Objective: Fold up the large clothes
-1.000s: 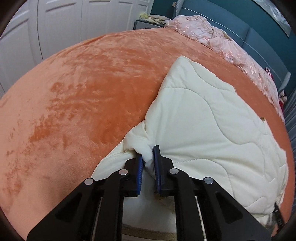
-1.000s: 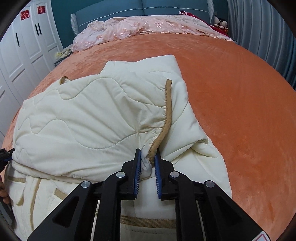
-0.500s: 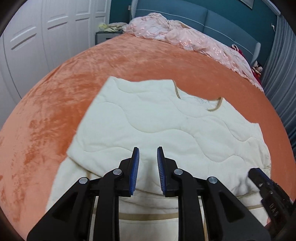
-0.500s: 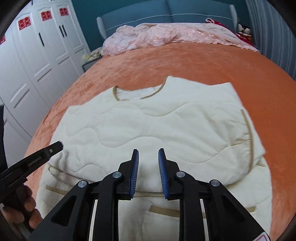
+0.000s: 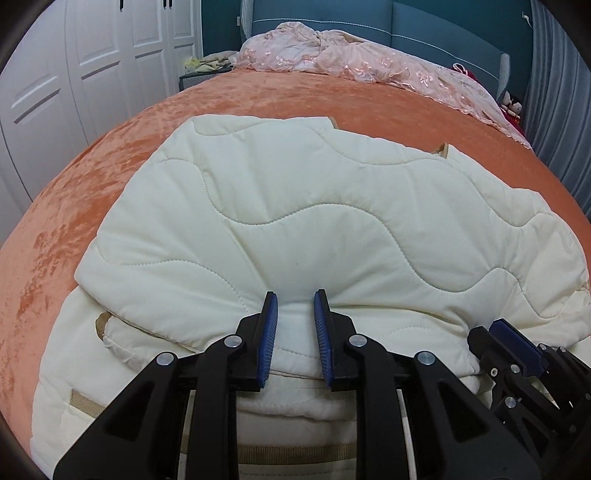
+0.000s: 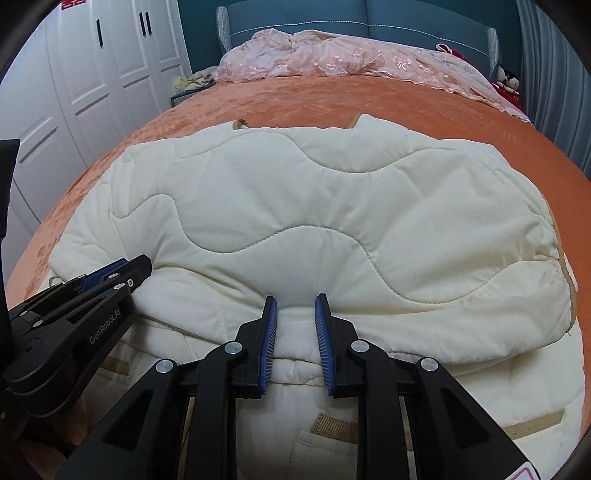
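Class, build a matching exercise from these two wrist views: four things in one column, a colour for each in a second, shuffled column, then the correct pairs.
Things:
1. quilted garment
2. bedspread
3. headboard
4. wardrobe doors

Colours:
A. white
B. teal blue
C. cream
D. orange

Pairs: 1-C, 2-D, 3-B, 4-A

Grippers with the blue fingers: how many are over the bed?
2. The left gripper hovers open over the near edge of the folded cream garment. The right gripper is open beside it, on the garment's right part. None hidden, as far as shown.
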`<state>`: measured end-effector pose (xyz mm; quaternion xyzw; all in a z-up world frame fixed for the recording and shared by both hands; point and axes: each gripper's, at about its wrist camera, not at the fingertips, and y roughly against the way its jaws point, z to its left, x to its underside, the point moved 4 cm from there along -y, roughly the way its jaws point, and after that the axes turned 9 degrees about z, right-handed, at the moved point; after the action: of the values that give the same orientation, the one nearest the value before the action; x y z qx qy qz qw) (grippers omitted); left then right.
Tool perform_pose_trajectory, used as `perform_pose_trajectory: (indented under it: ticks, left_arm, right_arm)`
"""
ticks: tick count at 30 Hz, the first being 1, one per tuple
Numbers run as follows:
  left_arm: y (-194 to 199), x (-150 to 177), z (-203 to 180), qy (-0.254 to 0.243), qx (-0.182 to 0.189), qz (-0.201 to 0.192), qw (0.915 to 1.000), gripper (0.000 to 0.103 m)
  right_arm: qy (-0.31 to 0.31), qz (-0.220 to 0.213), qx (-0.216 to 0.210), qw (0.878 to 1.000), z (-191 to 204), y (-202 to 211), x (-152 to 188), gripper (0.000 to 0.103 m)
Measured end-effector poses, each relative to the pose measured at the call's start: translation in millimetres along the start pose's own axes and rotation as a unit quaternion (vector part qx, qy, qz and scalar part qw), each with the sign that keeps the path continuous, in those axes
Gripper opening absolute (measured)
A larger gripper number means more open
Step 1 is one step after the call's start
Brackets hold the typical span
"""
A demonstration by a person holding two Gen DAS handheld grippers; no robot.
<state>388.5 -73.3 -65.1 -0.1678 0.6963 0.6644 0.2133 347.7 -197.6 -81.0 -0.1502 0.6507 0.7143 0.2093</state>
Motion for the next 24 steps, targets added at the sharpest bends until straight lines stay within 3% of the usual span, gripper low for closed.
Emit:
perform_pose_trajectory:
  ticks: [19,24]
  left_arm:
    - [-2.0,8.4,-13.6,-0.021,-0.046,-0.031,0.9982,0.02]
    - [0.9,5.7,-9.7,-0.005,-0.015,-0.025,0.9996,0.021]
  right_arm:
    - [0.013,-0.019,0.029,0.999,7.8,-1.9,4.9,0.02]
    - [0.009,-0.016,0.02,1.0,8.0,-0.3,3.0,0.021]
